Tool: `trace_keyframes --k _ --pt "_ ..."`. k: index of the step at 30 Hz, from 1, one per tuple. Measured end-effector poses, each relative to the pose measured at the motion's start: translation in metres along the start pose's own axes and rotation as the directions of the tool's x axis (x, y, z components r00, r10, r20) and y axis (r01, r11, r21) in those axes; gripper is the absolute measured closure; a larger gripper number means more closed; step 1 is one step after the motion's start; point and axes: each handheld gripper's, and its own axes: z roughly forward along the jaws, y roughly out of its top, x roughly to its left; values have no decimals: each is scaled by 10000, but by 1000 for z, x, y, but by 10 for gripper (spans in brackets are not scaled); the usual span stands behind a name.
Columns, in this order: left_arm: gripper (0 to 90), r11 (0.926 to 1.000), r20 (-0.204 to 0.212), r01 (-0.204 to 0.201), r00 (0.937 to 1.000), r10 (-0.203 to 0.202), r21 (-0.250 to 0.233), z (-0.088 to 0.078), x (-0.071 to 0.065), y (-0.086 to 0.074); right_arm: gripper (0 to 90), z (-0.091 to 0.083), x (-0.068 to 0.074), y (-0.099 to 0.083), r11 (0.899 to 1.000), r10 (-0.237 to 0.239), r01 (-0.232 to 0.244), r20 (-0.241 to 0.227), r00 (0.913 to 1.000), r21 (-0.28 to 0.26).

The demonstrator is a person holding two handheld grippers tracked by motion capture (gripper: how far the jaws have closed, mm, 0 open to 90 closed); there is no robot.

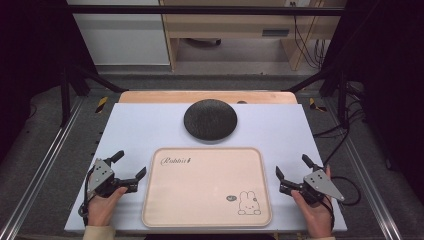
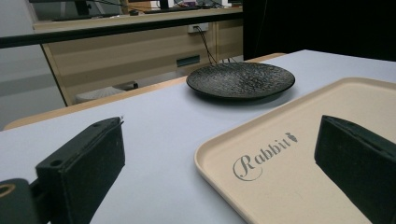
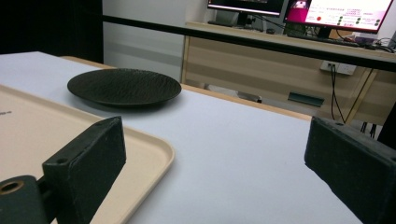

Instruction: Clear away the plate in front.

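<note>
left gripper (image 1: 131,166) held low over white table mat (image 1: 140,125), jaws wide apart, empty, just left of beige rectangular plastic tray with "rabbit" print (image 1: 207,186). right gripper (image 1: 292,170) likewise spread wide, empty, just right of tray near its bunny drawing (image 1: 248,203). round black textured plate (image 1: 210,119) beyond tray's far edge, close to it, centred on mat.

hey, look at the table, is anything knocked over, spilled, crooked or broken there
Nothing stands out. The beige tray lies flat and square to the table, bare inside. The black plate sits upright just beyond it, whole and clean. Both tongs, left and right, are open beside the tray.
</note>
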Motion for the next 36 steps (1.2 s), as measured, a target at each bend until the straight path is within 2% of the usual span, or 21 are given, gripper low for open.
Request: trace_keyframes --k 1,3,6,9,10,12,15,16,18,20,22,23,24,25,26,27,28,29,32,33,36 --pt "10 10000 0 0 10000 0 0 0 0 0 57 0 0 1 10000 -11 11 29 10000 -24" --pt "14 9993 -11 -377 9993 377 35 1 -1 -1 56 -1 0 2 10000 -4 4 80 10000 -62" --pt "21 9990 113 -429 9990 428 103 2 -2 -1 56 -1 -1 1 10000 9 -9 104 9999 -40" --pt "24 9979 524 -421 9978 395 500 5 -4 -1 56 -1 0 1 10000 37 -37 121 9999 7" --pt "38 9946 819 -698 9946 635 767 8 -5 1 56 -1 0 1 10000 40 -40 133 9999 16" --pt "61 9930 911 -840 9929 764 829 10 -6 4 56 -1 0 1 10000 80 -80 143 9999 -4" --pt "61 9912 905 -1089 9907 1020 747 18 -6 17 56 -1 0 2 10000 89 -89 160 9998 -4" --pt "61 9847 801 -1479 9868 1407 922 26 -4 28 56 -1 0 2 10000 48 -48 155 9999 -6" --pt "61 9829 842 -1553 9855 1472 988 31 -3 34 56 -1 0 3 10000 29 -28 143 9999 -27" --pt "63 9747 1029 -1890 9788 1773 1190 44 -4 47 56 -2 1 3 10000 23 -23 147 9999 -40" --pt "112 9604 1272 -2490 9640 2334 1251 58 -7 60 56 -2 1 5 10000 76 -76 186 9998 -27" --pt "118 9460 1464 -2950 9501 2755 1344 72 -11 73 53 -1 3 5 10000 39 -39 145 9999 -1" --pt "118 9460 1464 -2950 9501 2755 1344 72 -11 73 53 -1 3 5 10000 39 -39 145 9999 -1" --pt "118 9335 1643 -3291 9379 3057 1420 81 -14 80 53 -1 4 5 10000 -17 16 132 9999 30" --pt "113 9254 1694 -3495 9306 3246 1469 87 -16 84 51 -1 6 6 10000 -75 75 120 9999 60" --pt "110 9112 1835 -3809 9178 3520 1568 95 -19 90 51 -1 7 6 9999 -89 89 79 9999 84" --pt "110 9033 1922 -3973 9105 3661 1618 101 -21 93 51 -1 8 6 9999 -123 122 37 9999 118" --pt "110 8910 1992 -4221 8996 3887 1673 107 -23 97 51 -1 9 6 9998 -165 165 25 9999 139" --pt "108 8614 2251 -4725 8740 4307 1862 124 -27 105 51 -1 13 6 9996 -223 224 -91 9997 191" --pt "108 8475 2375 -4931 8625 4468 1966 131 -28 108 51 -1 15 5 9994 -273 277 -149 9995 209" --pt "109 8146 2579 -5366 8374 4819 2201 146 -29 112 51 -1 18 6 9992 -324 328 -190 9993 229"
